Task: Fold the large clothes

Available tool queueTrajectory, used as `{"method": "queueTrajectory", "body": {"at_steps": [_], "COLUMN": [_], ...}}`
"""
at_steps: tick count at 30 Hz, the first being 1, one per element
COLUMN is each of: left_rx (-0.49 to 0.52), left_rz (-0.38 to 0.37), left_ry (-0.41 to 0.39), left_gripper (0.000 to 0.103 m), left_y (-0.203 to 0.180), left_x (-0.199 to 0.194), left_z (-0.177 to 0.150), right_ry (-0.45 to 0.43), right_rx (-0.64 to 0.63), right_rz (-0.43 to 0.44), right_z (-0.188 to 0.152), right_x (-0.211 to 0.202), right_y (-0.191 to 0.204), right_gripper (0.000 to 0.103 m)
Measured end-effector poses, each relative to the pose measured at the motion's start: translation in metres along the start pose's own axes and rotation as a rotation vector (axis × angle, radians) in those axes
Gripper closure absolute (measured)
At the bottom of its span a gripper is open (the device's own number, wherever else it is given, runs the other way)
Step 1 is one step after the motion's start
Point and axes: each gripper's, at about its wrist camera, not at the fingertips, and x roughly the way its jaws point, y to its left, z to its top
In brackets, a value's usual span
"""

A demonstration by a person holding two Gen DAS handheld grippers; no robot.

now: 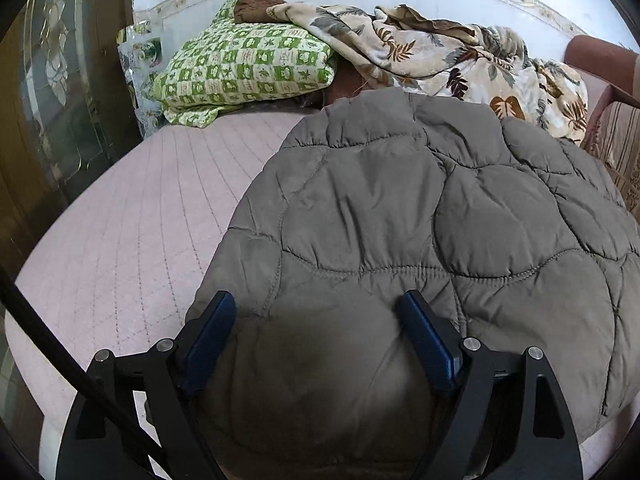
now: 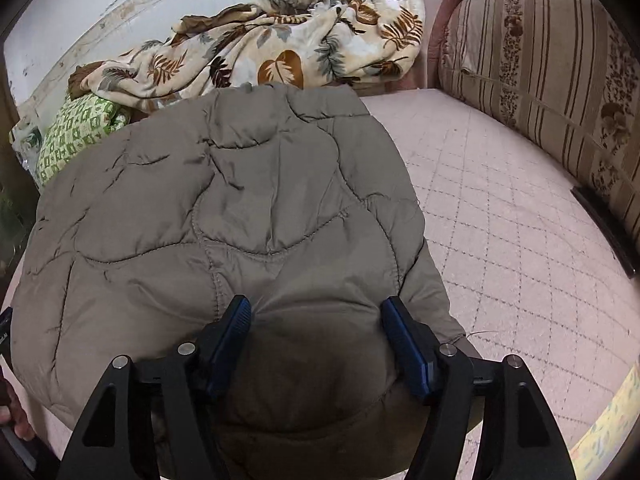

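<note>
Grey-brown quilted jacket (image 1: 400,208) ahead of tongs; pink stitched mattress (image 2: 520,208) beside; beyond, green-white checked pillow (image 1: 244,68), cream leaf-print blanket (image 2: 280,48).

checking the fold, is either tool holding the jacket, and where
Neither holds it. The left tool and right tool both stand open over the near edge of the jacket.

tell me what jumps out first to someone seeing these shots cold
A puffy grey-brown quilted jacket fills the middle of both views, lying on a pale pink quilted bed cover. Both the left tongs and right tongs stand open over its near edge. Behind it along the wall lie a crumpled leaf-print blanket and a green checked pillow.
</note>
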Motion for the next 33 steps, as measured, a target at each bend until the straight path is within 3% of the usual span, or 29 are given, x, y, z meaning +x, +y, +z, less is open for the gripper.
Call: {"method": "queueTrajectory", "body": {"at_steps": [10,16,21,27,33], "left_rx": [0.004,0.002,0.003,0.003,0.009], "left_rz": [0.001,0.005,0.007,0.009,0.009], "left_ry": [-0.014,-0.018,-0.019,-0.018,-0.016], "left_gripper": [0.018,0.018,0.018,0.018,0.018], "left_y": [0.002,0.002,0.003,0.003,0.003], "left_x": [-0.004,-0.007,-0.009,-0.009,-0.009], "left_z": [-0.003,-0.003,-0.001,-0.001,-0.002], "right_ry": [-0.064,-0.248,-0.322,-0.259,-0.175], "right_rx": [-0.010,-0.092,-0.167,-0.244,-0.228], "right_rz": [-0.005,-0.039,0.031,0.108,0.136], "right_z": [-0.004,-0.006,-0.007,-0.012,-0.014], "right_x": [-0.019,-0.057,-0.069,-0.055,-0.032], "right_y": [0.002,0.018,0.042,0.079,0.091], "right_gripper": [0.030,0.030,0.030,0.030,0.029]}}
